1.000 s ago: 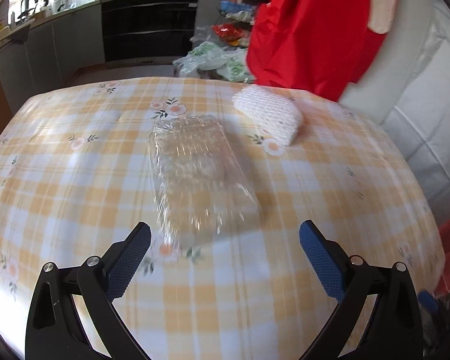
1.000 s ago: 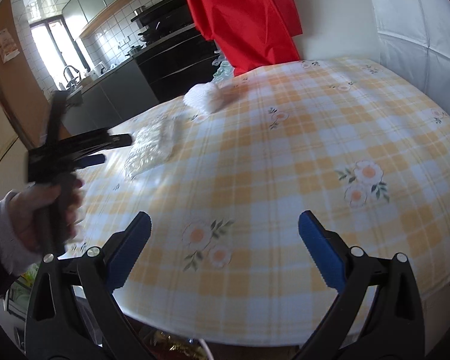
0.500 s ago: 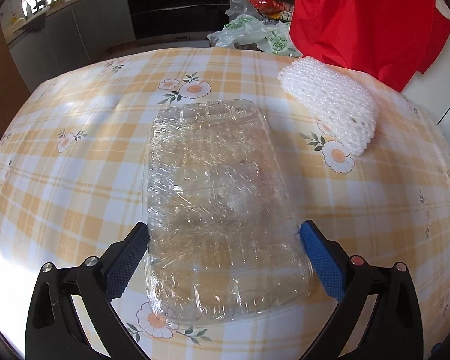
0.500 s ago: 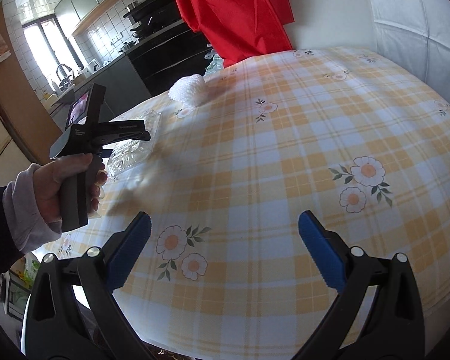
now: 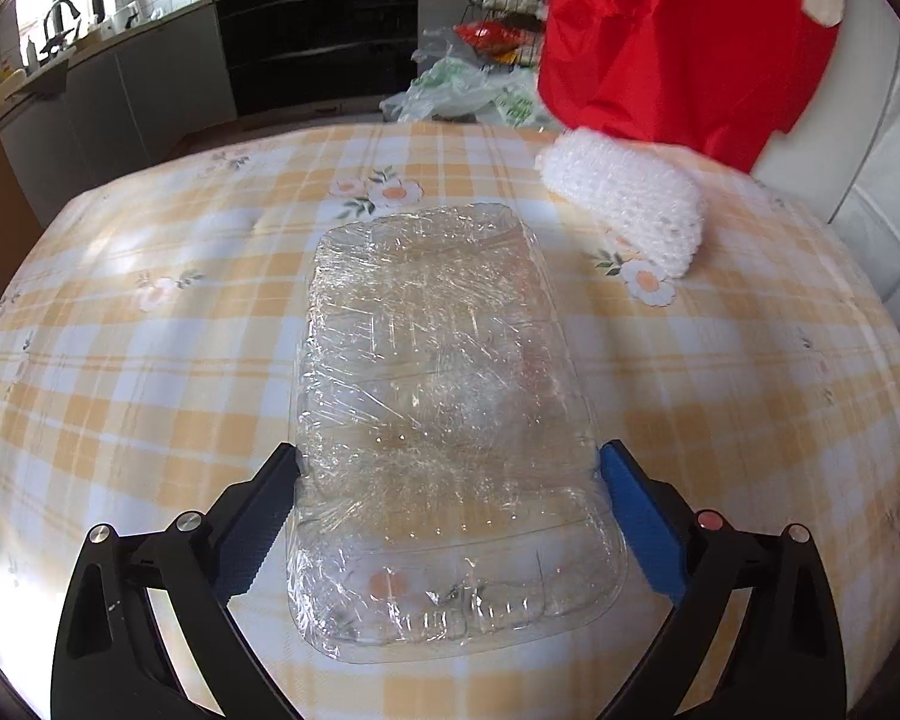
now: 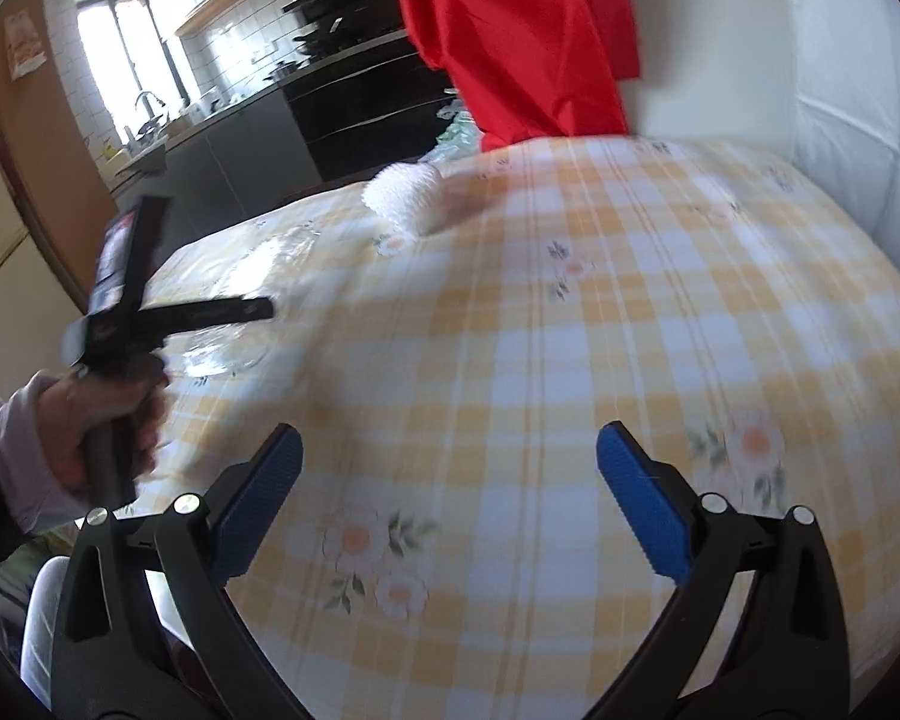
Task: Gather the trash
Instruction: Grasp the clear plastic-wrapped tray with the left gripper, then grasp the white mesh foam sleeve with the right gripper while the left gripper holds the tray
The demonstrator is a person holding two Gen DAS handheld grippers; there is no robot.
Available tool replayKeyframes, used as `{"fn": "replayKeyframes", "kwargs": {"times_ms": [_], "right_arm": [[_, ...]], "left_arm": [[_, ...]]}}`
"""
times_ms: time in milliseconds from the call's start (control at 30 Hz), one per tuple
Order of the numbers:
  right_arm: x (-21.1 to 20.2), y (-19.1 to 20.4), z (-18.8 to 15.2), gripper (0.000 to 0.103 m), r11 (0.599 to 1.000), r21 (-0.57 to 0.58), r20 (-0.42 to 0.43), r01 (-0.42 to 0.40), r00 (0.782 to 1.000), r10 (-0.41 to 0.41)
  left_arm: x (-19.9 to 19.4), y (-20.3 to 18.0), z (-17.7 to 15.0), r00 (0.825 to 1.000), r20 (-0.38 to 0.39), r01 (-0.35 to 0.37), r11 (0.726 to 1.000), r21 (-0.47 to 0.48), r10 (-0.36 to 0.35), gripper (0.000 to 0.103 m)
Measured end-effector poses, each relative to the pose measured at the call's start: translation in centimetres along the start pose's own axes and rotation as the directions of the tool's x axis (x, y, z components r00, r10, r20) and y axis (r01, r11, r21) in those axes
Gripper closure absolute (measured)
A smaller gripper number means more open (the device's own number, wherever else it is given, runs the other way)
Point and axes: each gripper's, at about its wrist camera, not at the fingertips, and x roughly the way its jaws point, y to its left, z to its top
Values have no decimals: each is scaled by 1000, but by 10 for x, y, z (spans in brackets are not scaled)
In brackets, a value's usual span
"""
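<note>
The tray (image 5: 444, 420), a clear plastic one wrapped in crinkled film, lies flat on the checked tablecloth (image 5: 138, 360) of the table, its long side running away from the left gripper (image 5: 450, 516). That gripper's jaws stand wide apart with the tray's near end between them; the blue pads (image 5: 642, 528) sit just beside the tray's two long edges, and whether they touch the film cannot be told. Beyond the tray's far right corner, apart from it, lies a white foam net (image 5: 624, 204). Behind the net hangs a red cloth (image 5: 678, 36), over the table's far edge. Further behind the tray, off the table, are plastic bags (image 5: 456, 90) and dark kitchen cabinets (image 5: 318, 30).

From the right wrist view, the right gripper (image 6: 450, 504) hangs over bare tablecloth well to the right of the tray, its jaws wide apart and holding nothing. The left hand (image 6: 96, 420) grips the left gripper's handle at the table's near-left edge, with the tray (image 6: 240, 306) under and ahead of its black fingers. Nothing lies between the tray and either gripper; the net (image 6: 408, 198) is the only other thing on the table, past the tray's far end.
</note>
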Motion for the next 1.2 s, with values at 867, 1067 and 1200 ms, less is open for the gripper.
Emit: {"fn": "replayKeyframes", "kwargs": {"times_ms": [867, 1067, 1200], "right_arm": [[263, 52, 187, 55, 978, -196, -247, 69, 962, -118], [222, 85, 178, 66, 957, -287, -197, 45, 975, -105], [185, 102, 169, 67, 942, -334, -175, 26, 980, -89]], "left_arm": [[-91, 135, -57, 984, 169, 96, 973, -209, -61, 6], [-109, 136, -66, 979, 195, 107, 972, -207, -67, 6], [-132, 130, -74, 973, 214, 136, 968, -209, -90, 6]]}}
